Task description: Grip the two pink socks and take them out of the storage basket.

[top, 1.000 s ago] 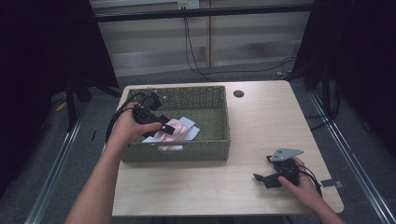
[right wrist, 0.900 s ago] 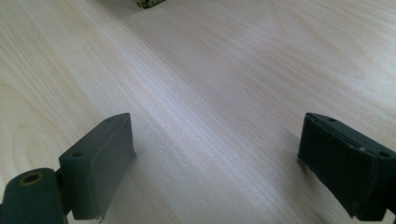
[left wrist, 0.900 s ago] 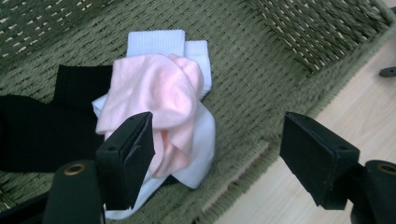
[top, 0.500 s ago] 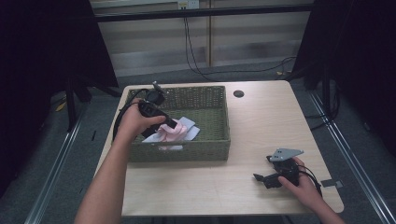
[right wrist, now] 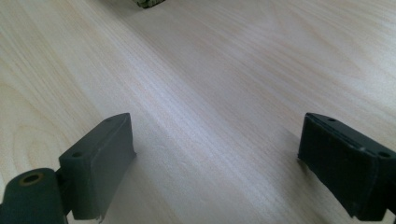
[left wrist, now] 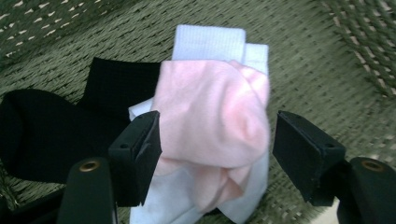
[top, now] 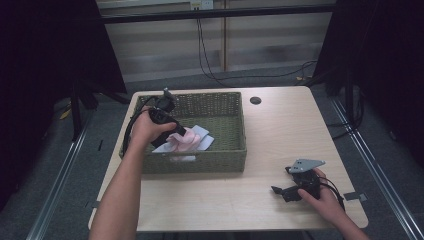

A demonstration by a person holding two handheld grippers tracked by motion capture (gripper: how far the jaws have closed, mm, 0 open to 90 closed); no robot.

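Grasp step: left tongs (left wrist: 215,154) spread around pink sock (left wrist: 212,116) in basket (top: 225,155); next, pinch. Right tongs (right wrist: 215,163) spread, idle beside basket.

My table (top: 260,150) is evenly lit from above while the room around it lies dark. My own jaws look soft and blurred up close, casting faint shadows on the wood.

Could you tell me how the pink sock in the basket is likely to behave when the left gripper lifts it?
The pink sock is bunched and folded, so probably floppy; it should droop. It looks thin and light. It lies on the white sock, which might drag along.
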